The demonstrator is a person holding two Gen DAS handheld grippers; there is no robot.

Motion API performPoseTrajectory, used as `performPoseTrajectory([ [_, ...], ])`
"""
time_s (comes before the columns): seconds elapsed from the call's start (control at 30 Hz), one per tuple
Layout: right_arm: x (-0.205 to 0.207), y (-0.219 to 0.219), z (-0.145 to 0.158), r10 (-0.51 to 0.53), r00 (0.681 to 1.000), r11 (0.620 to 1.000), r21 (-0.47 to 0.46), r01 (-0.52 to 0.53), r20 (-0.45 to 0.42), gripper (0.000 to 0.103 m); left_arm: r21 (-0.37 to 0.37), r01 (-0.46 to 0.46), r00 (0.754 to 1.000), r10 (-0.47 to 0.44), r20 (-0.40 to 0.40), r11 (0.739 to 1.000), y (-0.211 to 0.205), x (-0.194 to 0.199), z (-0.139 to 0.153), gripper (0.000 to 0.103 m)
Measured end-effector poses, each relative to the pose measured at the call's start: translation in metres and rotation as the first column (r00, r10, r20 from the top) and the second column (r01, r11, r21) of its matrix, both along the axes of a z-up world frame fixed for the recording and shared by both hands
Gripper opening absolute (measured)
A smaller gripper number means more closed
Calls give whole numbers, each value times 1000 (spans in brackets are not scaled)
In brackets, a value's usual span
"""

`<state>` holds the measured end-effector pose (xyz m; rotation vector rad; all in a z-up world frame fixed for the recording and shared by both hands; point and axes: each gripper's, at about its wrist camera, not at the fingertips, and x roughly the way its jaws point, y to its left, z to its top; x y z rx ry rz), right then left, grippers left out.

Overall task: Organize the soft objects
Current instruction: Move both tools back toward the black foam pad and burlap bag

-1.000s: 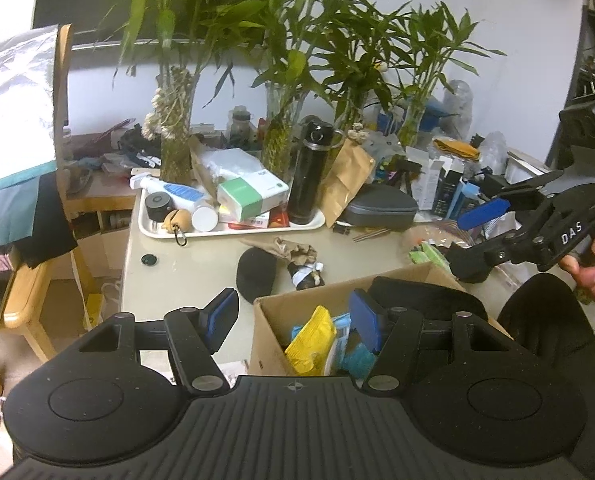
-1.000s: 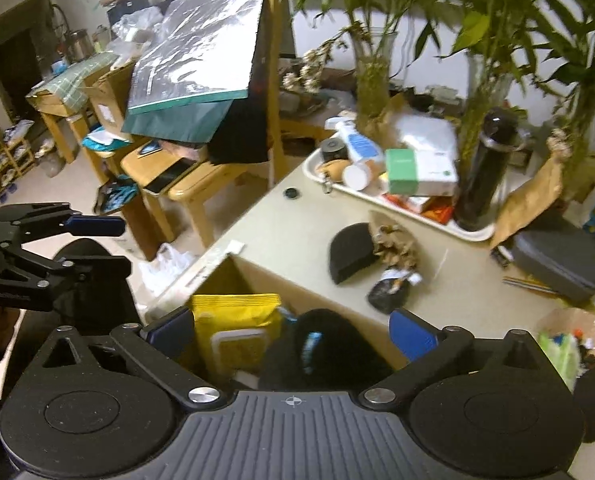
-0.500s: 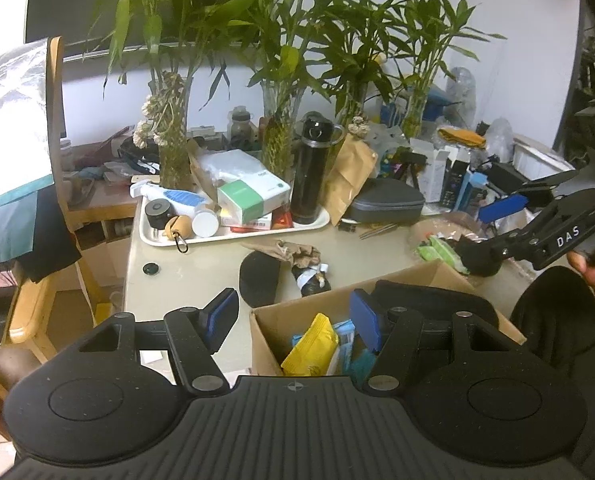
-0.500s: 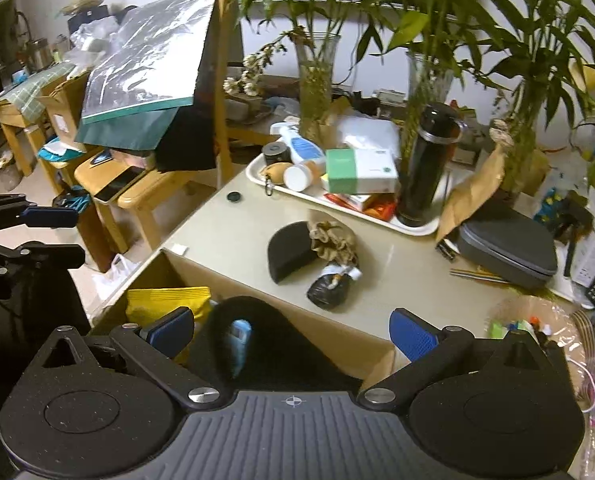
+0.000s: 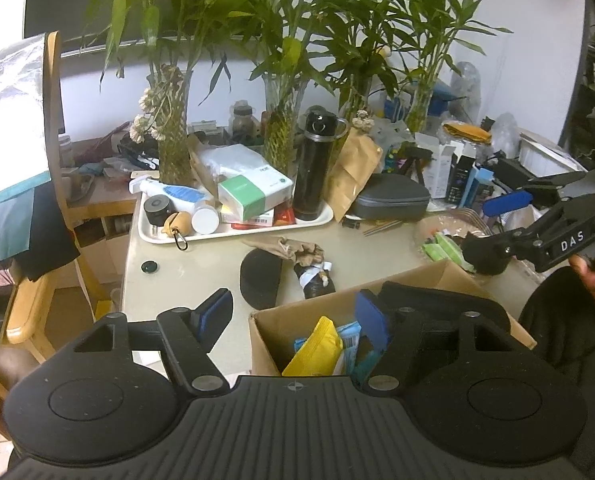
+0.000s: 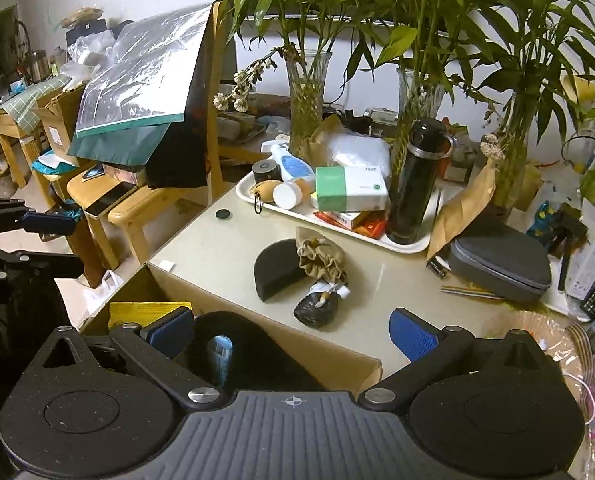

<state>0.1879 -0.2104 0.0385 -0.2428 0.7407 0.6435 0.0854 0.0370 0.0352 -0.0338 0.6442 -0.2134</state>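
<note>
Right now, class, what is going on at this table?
A person is sorting soft things into a cardboard box. Both the left gripper and the right gripper hover over it with open jaws, holding nothing. A black foam piece, a tan pouch and a small black pouch lie on the table.

White wall [image 5: 237, 92] — wooden chair [image 6: 145, 204], perhaps.

White capitals "DAS" stand on the black side bar of the right gripper [image 5: 497, 226], at three o'clock in the left wrist view. The green-and-white box [image 6: 351, 189] on the white tray [image 6: 407, 246], toward one o'clock in the right wrist view, carries small print too fine to read. A barcode label inside the cardboard box [image 6: 257, 302] is likewise illegible.
</note>
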Motion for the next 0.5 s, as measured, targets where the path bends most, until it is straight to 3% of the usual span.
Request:
performPoseTrajectory([
  [0.5,24,-9,-19,-17,1000,1000,-17,16,-20,103,45,-25,1000,24,12,999,5,19,-10,68],
])
